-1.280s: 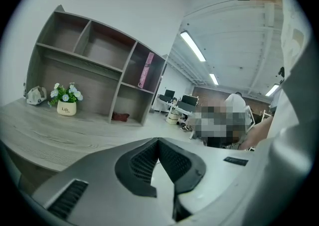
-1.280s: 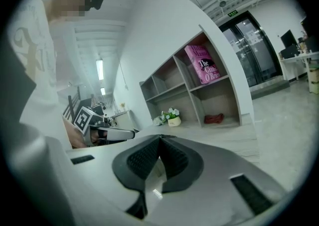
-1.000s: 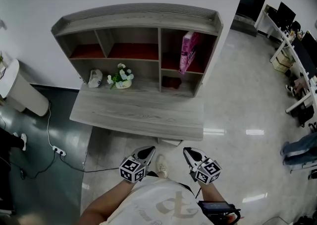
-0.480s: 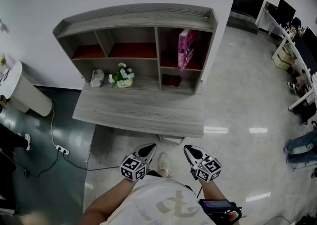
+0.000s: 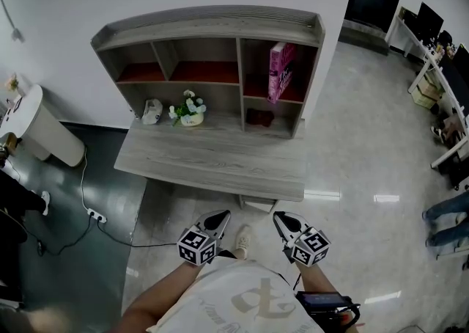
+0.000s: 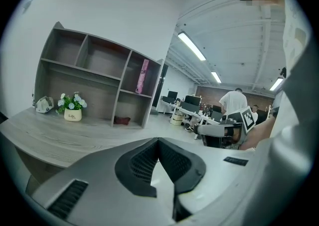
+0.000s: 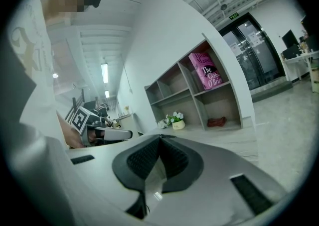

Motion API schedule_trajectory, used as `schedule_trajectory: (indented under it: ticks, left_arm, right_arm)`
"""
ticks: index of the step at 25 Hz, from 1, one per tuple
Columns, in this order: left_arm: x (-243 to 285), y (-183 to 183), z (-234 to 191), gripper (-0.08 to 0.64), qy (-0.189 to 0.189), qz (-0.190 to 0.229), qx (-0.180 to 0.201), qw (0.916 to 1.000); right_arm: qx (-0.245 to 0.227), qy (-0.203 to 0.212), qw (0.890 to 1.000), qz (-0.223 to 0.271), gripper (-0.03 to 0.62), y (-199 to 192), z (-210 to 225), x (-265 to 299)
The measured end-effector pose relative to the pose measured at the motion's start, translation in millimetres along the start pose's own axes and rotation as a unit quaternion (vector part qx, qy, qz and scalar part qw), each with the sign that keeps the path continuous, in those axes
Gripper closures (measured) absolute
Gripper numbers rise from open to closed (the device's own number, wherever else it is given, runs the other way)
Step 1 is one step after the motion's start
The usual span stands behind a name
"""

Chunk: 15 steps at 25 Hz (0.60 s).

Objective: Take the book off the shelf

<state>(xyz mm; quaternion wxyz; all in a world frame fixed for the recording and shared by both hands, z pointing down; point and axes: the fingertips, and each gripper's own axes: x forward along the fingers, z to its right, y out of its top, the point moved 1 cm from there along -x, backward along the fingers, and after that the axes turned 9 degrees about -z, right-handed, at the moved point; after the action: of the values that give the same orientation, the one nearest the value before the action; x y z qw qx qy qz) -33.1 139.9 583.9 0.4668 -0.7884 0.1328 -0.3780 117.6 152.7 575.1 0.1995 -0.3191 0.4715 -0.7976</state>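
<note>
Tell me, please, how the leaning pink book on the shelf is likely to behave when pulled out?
The pink book looks thick and keeps its shape while leaning, so it is probably stiff and fairly heavy. It stands tilted with no other book supporting it, so a nudge may well tip it flat.

The pink book (image 5: 278, 71) has cover print too small to read from the head view; the dark red thing (image 5: 259, 116) shelved below it is too small to identify; the left edge cuts a white cylinder (image 5: 33, 130), the right a person's legs (image 5: 447, 216).
</note>
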Motion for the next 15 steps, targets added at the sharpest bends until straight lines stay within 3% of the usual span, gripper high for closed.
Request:
schedule_trajectory:
  ticks: [15]
  left_arm:
    - [11.3,0.6,6.5,0.558,-0.012,-0.007,0.009,0.9999]
  right_arm:
    - [0.015,-0.022,1.0,0.009,0.589,-8.5,11.8,-15.8]
